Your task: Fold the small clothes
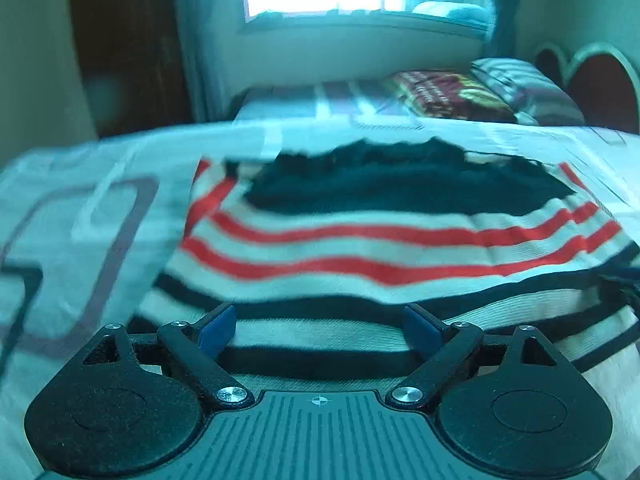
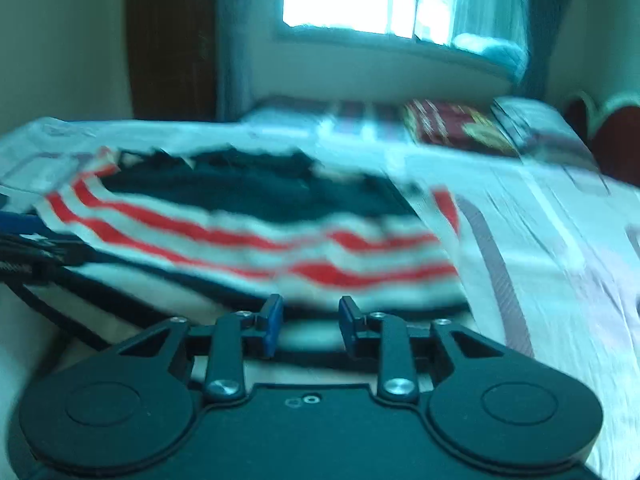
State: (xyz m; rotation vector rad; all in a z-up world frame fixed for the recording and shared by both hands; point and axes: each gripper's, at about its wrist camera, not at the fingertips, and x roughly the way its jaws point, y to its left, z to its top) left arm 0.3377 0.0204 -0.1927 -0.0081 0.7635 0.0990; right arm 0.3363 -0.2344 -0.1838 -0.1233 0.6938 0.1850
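A striped garment (image 1: 360,248), white with red and dark bands and a dark upper part, lay spread on the bed (image 1: 80,208) over a pale patterned sheet. The left tool (image 1: 320,330) stood wide above its near edge, nothing between its blue pads. The right tool (image 2: 310,322) was narrower, apart, gripping nothing. A dark red printed cloth (image 1: 448,94) lay farther back; its writing was too blurred to read.
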